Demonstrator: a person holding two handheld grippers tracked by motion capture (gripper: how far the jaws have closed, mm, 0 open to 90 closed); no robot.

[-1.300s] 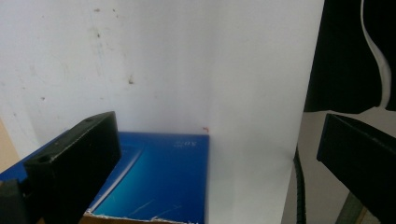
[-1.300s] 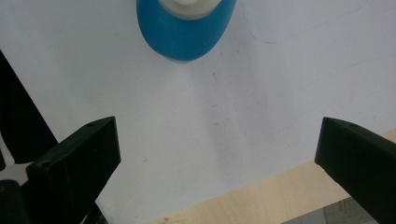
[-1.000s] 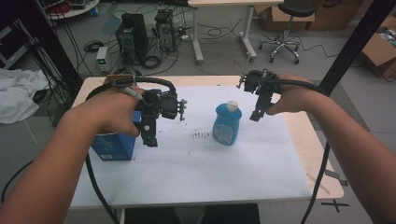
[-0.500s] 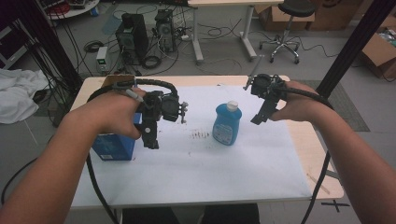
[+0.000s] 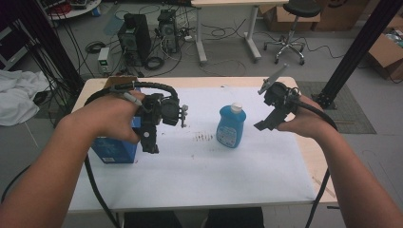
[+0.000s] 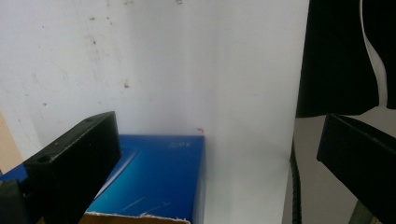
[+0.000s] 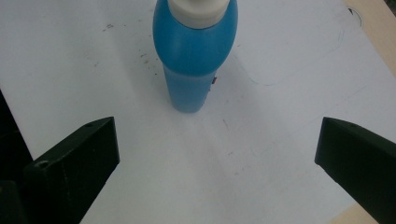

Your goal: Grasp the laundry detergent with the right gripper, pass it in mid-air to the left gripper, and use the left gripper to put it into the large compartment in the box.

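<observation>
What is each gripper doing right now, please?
Left gripper: open, empty, above the blue box.
Right gripper: open, empty, pointed at the blue bottle.

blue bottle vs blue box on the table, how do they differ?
The bottle is rounded with a white cap and stands upright near the middle of the table; the box is square-edged cardboard, its top torn open, at the left. The right gripper hangs open beside the bottle, apart from it; the left gripper hangs open right above the box. Both are blue and neither is held.
</observation>
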